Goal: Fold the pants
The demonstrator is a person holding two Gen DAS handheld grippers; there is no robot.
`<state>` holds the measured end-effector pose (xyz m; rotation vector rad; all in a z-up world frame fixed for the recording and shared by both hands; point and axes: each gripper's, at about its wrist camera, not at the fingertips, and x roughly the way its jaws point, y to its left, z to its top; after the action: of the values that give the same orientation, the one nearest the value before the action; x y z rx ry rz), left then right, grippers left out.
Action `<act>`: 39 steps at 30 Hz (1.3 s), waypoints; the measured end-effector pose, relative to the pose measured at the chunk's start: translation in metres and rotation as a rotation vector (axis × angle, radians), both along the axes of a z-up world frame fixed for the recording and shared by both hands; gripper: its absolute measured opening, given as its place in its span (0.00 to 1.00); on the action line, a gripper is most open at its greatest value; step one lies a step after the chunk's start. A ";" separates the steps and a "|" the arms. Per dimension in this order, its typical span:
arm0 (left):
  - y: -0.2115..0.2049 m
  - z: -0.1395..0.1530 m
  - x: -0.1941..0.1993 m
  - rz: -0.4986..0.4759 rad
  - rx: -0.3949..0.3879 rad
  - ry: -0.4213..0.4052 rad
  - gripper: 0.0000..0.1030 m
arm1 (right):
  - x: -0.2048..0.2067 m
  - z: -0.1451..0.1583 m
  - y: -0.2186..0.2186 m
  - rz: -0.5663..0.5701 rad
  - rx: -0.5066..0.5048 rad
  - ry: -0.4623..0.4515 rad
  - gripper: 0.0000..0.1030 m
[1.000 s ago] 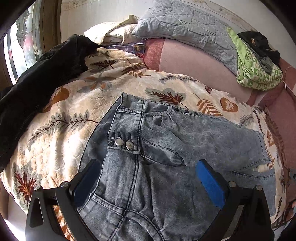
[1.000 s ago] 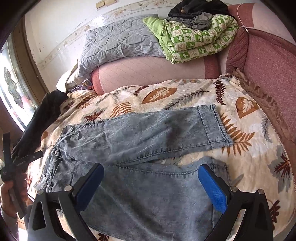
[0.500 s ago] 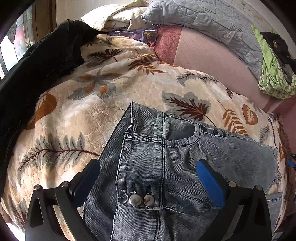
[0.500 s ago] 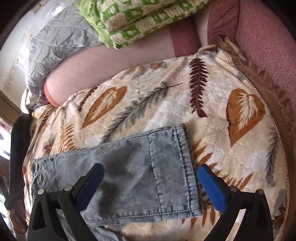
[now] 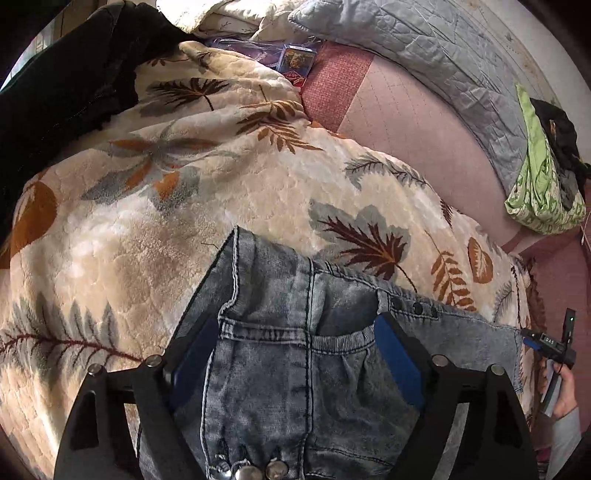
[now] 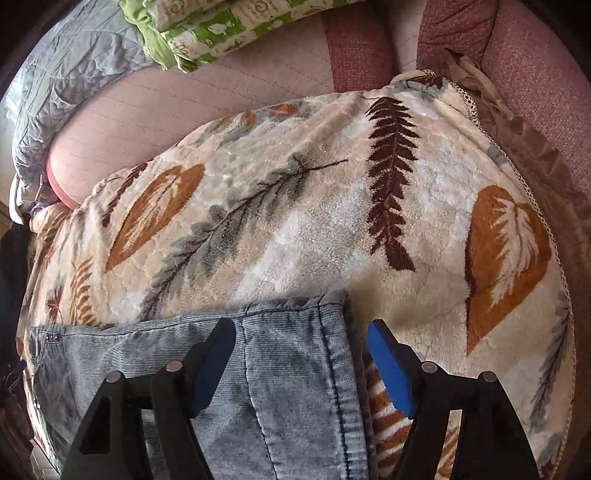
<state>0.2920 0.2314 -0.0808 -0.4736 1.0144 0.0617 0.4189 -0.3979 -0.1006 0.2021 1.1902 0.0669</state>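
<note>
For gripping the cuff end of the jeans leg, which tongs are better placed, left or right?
Right. The right tongs straddle the leg cuff, jaws closing around it. The left tongs sit at the waistband, far from it.

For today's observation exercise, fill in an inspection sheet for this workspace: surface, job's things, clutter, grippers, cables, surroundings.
Surface: leaf-print blanket over a pink sofa.
Job's things: jeans lying flat; waistband at left gripper, leg hem at right gripper.
Clutter: dark garment, grey quilted cushion, green patterned bedding, small printed box.
Grippers: both closing, denim between the jaws, not yet pinched.
Cables: nothing seen.
Surroundings: pale wall behind the sofa.
</note>
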 end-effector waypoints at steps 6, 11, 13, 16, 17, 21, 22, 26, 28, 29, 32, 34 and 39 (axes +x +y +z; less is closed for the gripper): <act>0.023 -0.012 0.030 0.021 -0.058 0.025 0.72 | 0.012 -0.015 0.007 0.042 -0.008 0.022 0.63; 0.025 -0.024 0.052 0.005 -0.084 0.049 0.55 | 0.015 -0.015 0.008 0.059 -0.002 0.020 0.63; 0.023 -0.030 0.059 -0.006 -0.066 0.071 0.42 | 0.015 -0.014 0.008 0.064 -0.004 0.020 0.59; 0.024 -0.042 0.067 0.008 -0.040 0.115 0.20 | 0.016 -0.014 0.007 0.069 -0.012 0.021 0.50; 0.025 -0.044 0.068 0.017 -0.026 0.116 0.10 | 0.016 -0.013 0.007 0.070 -0.019 0.020 0.42; 0.027 -0.044 0.071 0.020 0.013 0.123 0.04 | 0.015 0.000 0.013 0.089 -0.121 -0.024 0.13; 0.026 -0.043 0.071 0.015 0.026 0.121 0.04 | 0.015 0.006 0.014 0.090 -0.127 -0.045 0.13; 0.026 -0.044 0.072 0.023 0.038 0.107 0.04 | 0.009 0.032 0.017 0.064 -0.180 -0.153 0.13; 0.027 -0.044 0.071 0.028 0.040 0.101 0.04 | 0.013 0.016 0.012 0.032 -0.203 -0.093 0.13; 0.026 -0.045 0.072 0.032 0.041 0.098 0.05 | 0.016 0.001 0.008 0.026 -0.212 -0.026 0.14; 0.024 -0.042 0.070 0.020 0.058 0.089 0.05 | 0.011 -0.005 0.001 0.002 -0.188 -0.038 0.41; 0.024 -0.036 0.065 0.015 0.075 0.080 0.09 | -0.009 0.019 -0.012 -0.053 -0.076 -0.142 0.82; 0.012 -0.005 0.014 -0.024 0.152 -0.009 0.54 | -0.061 0.022 -0.034 -0.069 -0.021 -0.061 0.82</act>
<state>0.3062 0.2431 -0.0861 -0.3228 0.9983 0.1142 0.3576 -0.4321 -0.0782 0.2213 1.1214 -0.0002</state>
